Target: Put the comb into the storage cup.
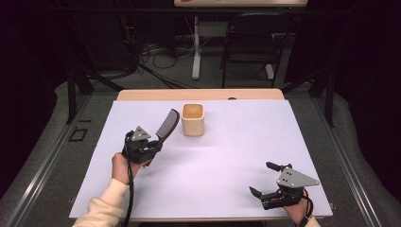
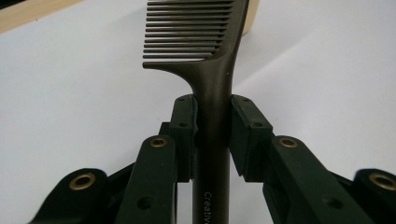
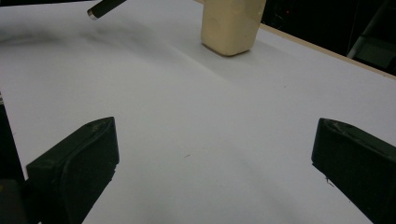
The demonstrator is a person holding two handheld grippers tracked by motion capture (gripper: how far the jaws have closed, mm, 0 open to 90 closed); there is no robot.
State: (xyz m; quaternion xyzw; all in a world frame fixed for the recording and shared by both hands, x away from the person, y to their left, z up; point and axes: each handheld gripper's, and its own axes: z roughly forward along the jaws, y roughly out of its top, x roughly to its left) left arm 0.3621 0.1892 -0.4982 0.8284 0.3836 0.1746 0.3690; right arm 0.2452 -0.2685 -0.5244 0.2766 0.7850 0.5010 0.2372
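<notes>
A dark brown comb (image 1: pixel 168 125) (image 2: pixel 212 56) is held by its handle in my left gripper (image 1: pixel 153 147) (image 2: pixel 212 123), which is shut on it. The comb's teeth end points toward a cream square cup (image 1: pixel 193 119) (image 3: pixel 231 23) standing upright at the table's far middle. The comb appears lifted just off the white sheet. My right gripper (image 1: pixel 261 179) (image 3: pixel 212 168) stands open at the near right, low over the sheet, nothing between its jaws. The handle's butt end (image 3: pixel 105 8) shows at the top left of the right gripper view.
A white sheet (image 1: pixel 236 156) covers the wooden table (image 1: pixel 198 94). Beyond the far edge stand a dark chair (image 1: pixel 250 42), a white table leg (image 1: pixel 196 47) and floor cables. Dark frame posts flank both sides.
</notes>
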